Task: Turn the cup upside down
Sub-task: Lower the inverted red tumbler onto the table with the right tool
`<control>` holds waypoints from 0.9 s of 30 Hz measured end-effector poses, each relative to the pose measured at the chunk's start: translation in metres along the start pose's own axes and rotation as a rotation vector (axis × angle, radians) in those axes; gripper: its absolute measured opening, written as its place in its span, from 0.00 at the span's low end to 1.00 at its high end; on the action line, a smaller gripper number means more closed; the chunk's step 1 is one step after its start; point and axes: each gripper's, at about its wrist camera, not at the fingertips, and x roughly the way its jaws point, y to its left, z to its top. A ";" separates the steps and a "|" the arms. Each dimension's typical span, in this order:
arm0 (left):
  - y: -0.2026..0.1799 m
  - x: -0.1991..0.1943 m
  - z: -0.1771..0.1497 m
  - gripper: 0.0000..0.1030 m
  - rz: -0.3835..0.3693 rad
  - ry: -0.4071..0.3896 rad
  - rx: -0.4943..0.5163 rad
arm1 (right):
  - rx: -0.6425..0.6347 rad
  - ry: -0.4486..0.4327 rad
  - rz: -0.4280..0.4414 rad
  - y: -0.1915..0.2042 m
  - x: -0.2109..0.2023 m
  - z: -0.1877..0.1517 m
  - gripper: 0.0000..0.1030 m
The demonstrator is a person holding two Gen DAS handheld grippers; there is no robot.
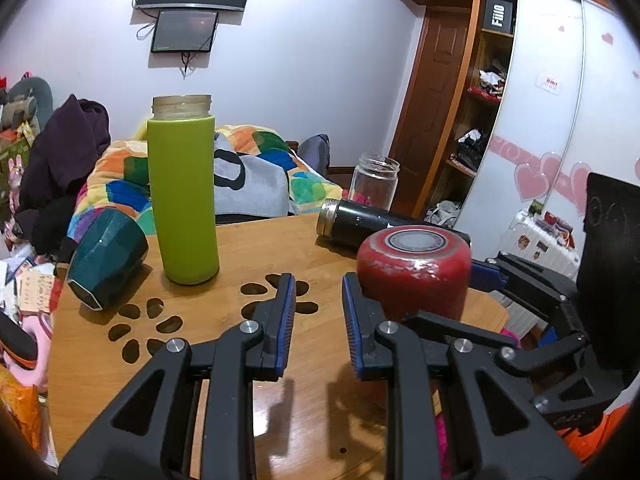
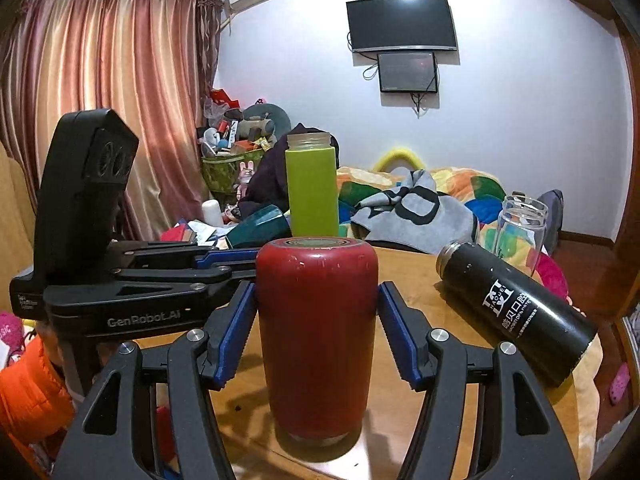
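A red cup point(image 2: 316, 336) stands upside down on the wooden table point(image 2: 416, 280), base up; it also shows in the left wrist view point(image 1: 414, 270). My right gripper point(image 2: 316, 312) is open, its blue-padded fingers on either side of the cup with small gaps showing. In the left wrist view the right gripper point(image 1: 416, 276) reaches in from the right around the cup. My left gripper point(image 1: 319, 308) is open and empty, just left of the red cup. The left gripper point(image 2: 236, 266) shows at the left in the right wrist view.
A tall green bottle point(image 1: 182, 192) stands upright, mouth open. A dark teal cup point(image 1: 106, 258) lies tipped near the table's left edge. A black flask point(image 2: 516, 316) lies on its side to the right. A clear glass jar point(image 1: 374, 180) stands behind it.
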 end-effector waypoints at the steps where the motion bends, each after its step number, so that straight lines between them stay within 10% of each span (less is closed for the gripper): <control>1: 0.000 0.000 0.000 0.22 0.001 -0.003 -0.002 | 0.003 0.000 0.000 0.000 0.001 0.001 0.57; 27: 0.012 0.000 0.005 0.14 0.016 -0.016 -0.052 | 0.023 -0.011 0.016 -0.002 0.004 0.008 0.57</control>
